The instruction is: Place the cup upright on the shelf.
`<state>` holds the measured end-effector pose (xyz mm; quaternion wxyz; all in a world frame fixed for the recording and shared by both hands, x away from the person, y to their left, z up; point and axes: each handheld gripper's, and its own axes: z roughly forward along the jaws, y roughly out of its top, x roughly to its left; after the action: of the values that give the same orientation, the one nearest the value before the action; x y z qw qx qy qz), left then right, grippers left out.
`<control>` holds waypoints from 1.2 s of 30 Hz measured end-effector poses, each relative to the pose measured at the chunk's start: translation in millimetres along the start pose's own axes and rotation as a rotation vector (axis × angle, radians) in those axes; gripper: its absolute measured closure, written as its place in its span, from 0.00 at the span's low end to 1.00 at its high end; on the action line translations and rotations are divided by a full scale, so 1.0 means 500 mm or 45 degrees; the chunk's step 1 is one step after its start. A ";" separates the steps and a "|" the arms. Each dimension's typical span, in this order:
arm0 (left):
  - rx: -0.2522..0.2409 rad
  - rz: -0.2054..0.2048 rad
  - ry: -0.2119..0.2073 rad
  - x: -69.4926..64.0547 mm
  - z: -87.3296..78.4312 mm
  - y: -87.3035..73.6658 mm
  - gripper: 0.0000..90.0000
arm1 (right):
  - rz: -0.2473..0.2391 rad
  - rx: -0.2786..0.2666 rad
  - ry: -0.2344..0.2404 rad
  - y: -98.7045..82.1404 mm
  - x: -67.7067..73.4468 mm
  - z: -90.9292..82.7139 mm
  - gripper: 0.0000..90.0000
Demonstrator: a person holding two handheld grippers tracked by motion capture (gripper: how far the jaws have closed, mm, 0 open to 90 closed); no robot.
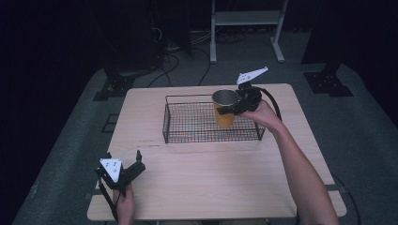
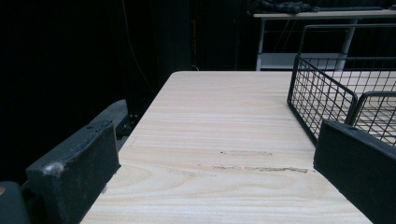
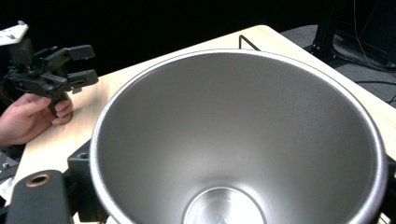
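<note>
Wooden table (image 1: 211,178): yellow cup (image 1: 225,108) is pinched by right gripper (image 1: 233,107) over wire basket (image 1: 187,123) at 12 o'clock, seemingly for placing; left gripper (image 1: 123,170) is held spread, idle, at 8 o'clock

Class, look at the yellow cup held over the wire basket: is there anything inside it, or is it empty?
Empty. The right gripper view looks straight down into the cup, showing bare metal walls and a clean bottom. The right gripper holds it upright over the wire basket.
</note>
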<state>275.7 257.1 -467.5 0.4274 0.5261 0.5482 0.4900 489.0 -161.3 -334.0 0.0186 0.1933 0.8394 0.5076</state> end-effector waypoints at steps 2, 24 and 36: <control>-0.001 -0.001 0.000 0.000 0.000 0.000 0.00 | 0.006 0.010 0.004 0.002 -0.004 0.007 0.14; 0.000 -0.005 -0.002 0.001 0.000 0.000 0.00 | 0.075 0.065 0.002 -0.047 -0.058 0.094 0.13; 0.000 -0.006 -0.003 0.001 0.000 0.000 0.00 | 0.089 0.094 -0.024 -0.066 -0.071 0.125 0.13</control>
<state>275.6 257.7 -467.5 0.4291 0.5255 0.5489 0.4884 525.8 -134.2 -398.2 0.0015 0.2276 0.8502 0.4747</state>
